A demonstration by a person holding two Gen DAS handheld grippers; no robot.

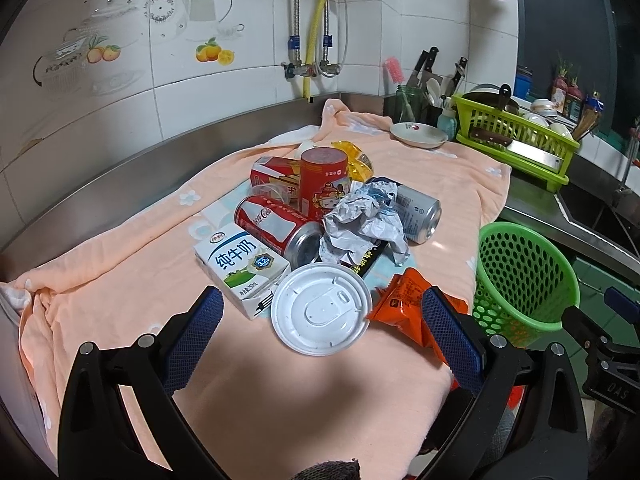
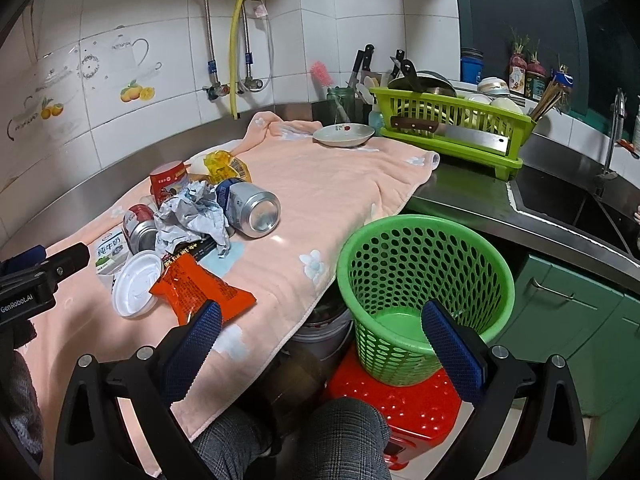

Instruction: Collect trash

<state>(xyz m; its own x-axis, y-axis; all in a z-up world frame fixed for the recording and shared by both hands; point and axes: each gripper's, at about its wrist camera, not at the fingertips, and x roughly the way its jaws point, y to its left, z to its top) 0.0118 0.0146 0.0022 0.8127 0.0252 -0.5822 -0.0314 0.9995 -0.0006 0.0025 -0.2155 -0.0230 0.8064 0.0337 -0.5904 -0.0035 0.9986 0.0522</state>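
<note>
The left gripper [image 1: 322, 330] is wide open and holds nothing. A white lid [image 1: 321, 309] lies on the pink towel [image 1: 120, 264] between its fingers. Behind it sit a milk box [image 1: 241, 263], cans and crumpled paper [image 1: 362, 226]. The right gripper [image 2: 322, 330] is open too, over the green basket [image 2: 424, 292] on a red stool [image 2: 404, 412].

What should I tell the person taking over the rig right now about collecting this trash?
Left gripper: open, empty, hanging over the white lid.
Right gripper: open, empty, over the near rim of the green basket.
Trash sits piled on the pink towel: milk carton, cola can, silver can, crumpled paper, orange wrapper.
Done: nothing; the basket looks empty.
Left: every piece.
</note>
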